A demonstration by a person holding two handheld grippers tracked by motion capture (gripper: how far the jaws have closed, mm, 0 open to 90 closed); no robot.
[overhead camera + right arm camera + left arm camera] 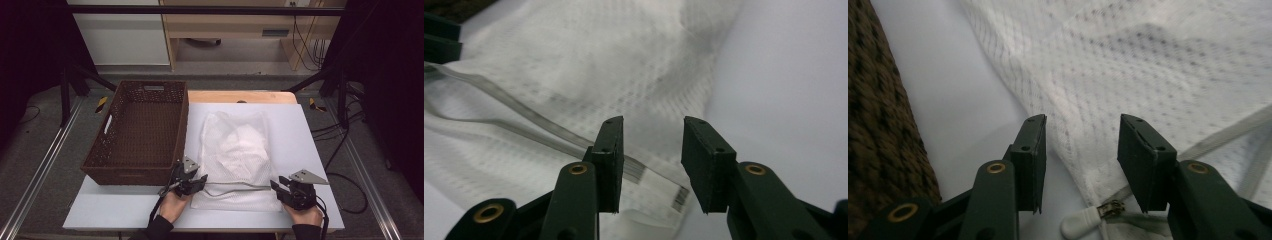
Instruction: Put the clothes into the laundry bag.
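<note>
white mesh laundry bag (235, 155), lying flat on the white table top just right of the brown woven basket, long axis running away from the person. a paler bundle of white cloth inside bulges its middle and far part. a zipper band (235, 186) crosses the near end from side to side; in the left gripper view the white zipper pull (1083, 221) lies at the bag's near left corner.
</note>
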